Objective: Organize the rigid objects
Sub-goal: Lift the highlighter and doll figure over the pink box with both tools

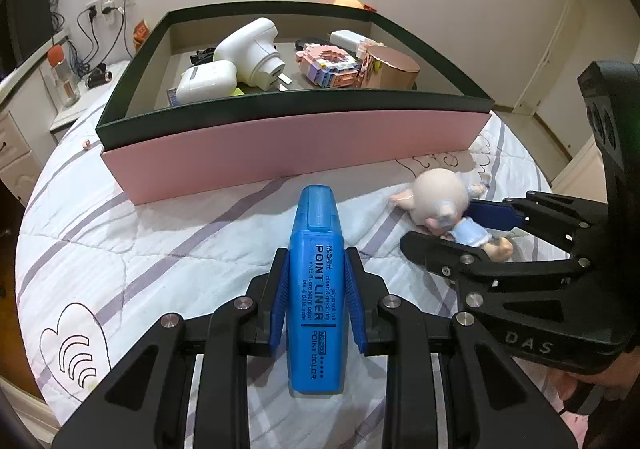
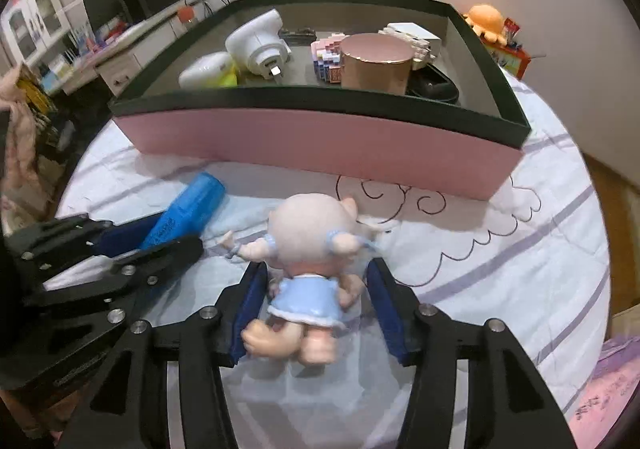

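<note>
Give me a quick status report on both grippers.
Left gripper shut on blue highlighter. Right gripper open around doll. Pink box ahead, nothing blocking.

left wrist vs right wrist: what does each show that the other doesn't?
Left wrist only: the "POINT LINER" print on the blue highlighter clamped in the left tongs, and a heart drawing on the bedspread.
Right wrist only: an orange plush behind the box.
Both: the pink box, the doll between the right tongs' parted pads, and the white plug adapter.

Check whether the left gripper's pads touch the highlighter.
Touching. The left wrist view shows both blue pads pressed against the highlighter's sides, no gap visible.
</note>
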Available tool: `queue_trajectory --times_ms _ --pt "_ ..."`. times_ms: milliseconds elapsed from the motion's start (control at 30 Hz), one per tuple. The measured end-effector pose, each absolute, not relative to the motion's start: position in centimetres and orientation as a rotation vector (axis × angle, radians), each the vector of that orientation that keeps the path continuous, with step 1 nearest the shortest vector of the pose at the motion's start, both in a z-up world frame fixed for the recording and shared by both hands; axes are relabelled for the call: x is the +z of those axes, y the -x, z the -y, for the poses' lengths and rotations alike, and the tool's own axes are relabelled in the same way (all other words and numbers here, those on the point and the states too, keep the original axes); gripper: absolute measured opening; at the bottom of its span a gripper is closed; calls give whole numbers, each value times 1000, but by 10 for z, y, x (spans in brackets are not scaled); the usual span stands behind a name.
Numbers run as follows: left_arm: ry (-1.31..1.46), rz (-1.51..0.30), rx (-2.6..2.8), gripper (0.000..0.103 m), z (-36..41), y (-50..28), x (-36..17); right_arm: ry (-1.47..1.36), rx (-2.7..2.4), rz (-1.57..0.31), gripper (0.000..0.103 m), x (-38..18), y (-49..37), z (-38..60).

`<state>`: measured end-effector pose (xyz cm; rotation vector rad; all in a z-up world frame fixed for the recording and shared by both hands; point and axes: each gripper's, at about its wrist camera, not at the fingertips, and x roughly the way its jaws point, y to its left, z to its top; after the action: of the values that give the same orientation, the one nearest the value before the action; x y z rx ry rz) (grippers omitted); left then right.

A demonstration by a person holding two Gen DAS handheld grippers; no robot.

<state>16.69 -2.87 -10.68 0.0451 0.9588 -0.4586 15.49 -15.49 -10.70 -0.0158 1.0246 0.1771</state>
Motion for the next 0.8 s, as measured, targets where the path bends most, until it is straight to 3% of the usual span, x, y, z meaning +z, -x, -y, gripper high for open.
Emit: queue_trajectory --times_ms 367,800 --pt "-25 -920 -439 27 21 -161 -91 -76 229 -998 48 -101 -150 168" --pt "-31 -762 -410 27 2 -172 -2 -79 287 -823 48 -8 -163 175"
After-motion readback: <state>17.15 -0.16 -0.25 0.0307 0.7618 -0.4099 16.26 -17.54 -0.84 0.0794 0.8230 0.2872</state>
